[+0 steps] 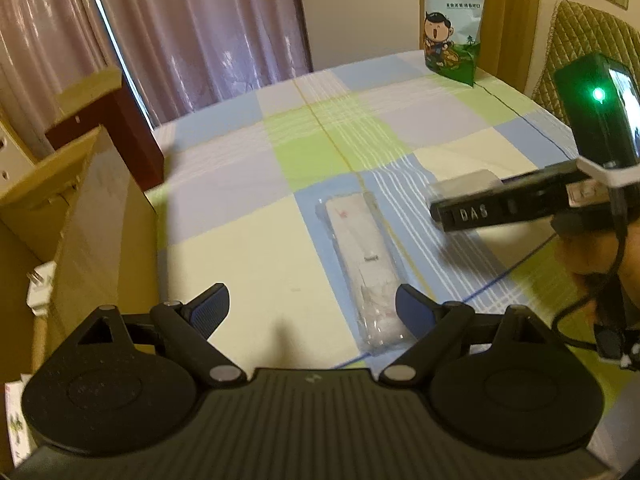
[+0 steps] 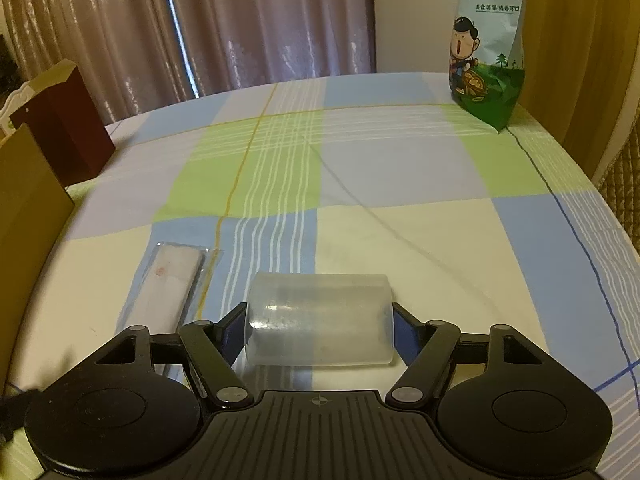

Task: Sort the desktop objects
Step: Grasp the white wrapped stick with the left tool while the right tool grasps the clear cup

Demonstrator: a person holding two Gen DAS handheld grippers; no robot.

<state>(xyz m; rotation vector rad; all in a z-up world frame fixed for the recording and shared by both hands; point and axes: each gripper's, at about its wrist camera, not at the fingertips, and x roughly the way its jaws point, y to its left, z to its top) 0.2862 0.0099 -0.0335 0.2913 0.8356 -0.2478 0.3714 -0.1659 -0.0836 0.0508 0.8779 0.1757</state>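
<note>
Right gripper [image 2: 318, 330] pinching translucent plastic block [image 2: 318, 320] between blue pads [image 2: 404, 334], holding it level just above checked tablecloth [image 2: 400, 240]. Left gripper [image 1: 312, 306] hovering low, fingers spread wide, nothing between them. Lying just ahead, near its right pad: flat clear-wrapped packet [image 1: 370, 268], resting lengthwise on cloth. Standing upright at far edge: green snack bag [image 2: 490, 44]. Sitting far left: dark red box [image 2: 66, 128].

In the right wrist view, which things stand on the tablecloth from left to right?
Dark red box → flat clear-wrapped white packet → translucent plastic cylinder held in the right gripper → green-and-white snack bag.
</note>
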